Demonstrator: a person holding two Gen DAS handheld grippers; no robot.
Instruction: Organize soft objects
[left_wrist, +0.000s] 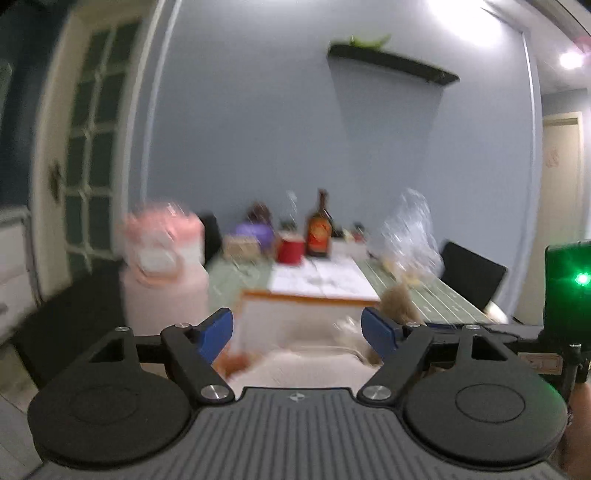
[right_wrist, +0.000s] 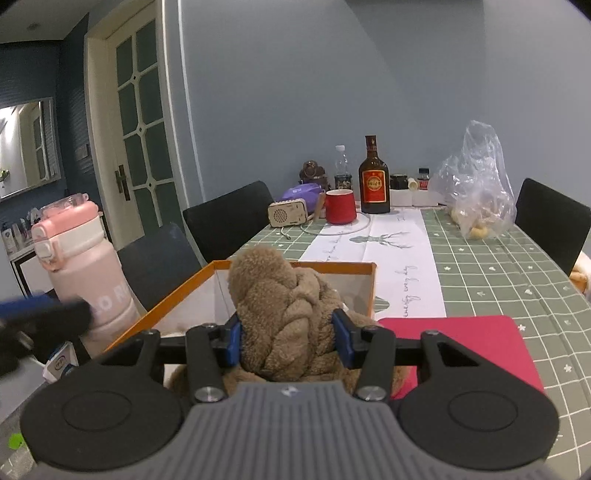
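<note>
Green checked oilcloth covers the long dining table (right_wrist: 517, 280), down the middle of which a white paper runner printed with a deer (right_wrist: 388, 251) is laid; black chairs are set along both sides. At the near end an open white cardboard box with an orange rim (right_wrist: 295, 264) is stood, with a flat red mat (right_wrist: 480, 339) just beside it on the right and a tall pink plastic water bottle (right_wrist: 74, 258) near it on the left. Above the box, a brown fleecy soft toy or bundle of plush fabric (right_wrist: 284, 314) is held upright, squeezed between the blue pads of the right gripper (right_wrist: 288, 341), which is clenched on it; its lower folds are seen trailing down towards the box, though whether they rest inside cannot be told. The left gripper (left_wrist: 297, 334) is seen in its own blurred view with jaws spread wide and nothing pressed between them, pale material lying loose below. It is judged that the plush has been brought to the box but not yet let go, so that lowering, releasing and perhaps tucking remain to be done. Whether other soft things await sorting cannot be told. At the far end smaller clutter is gathered: a crumpled clear plastic bag (right_wrist: 476, 177), a dark glass bottle with a red label (right_wrist: 373, 181) and a red mug (right_wrist: 340, 206).
</note>
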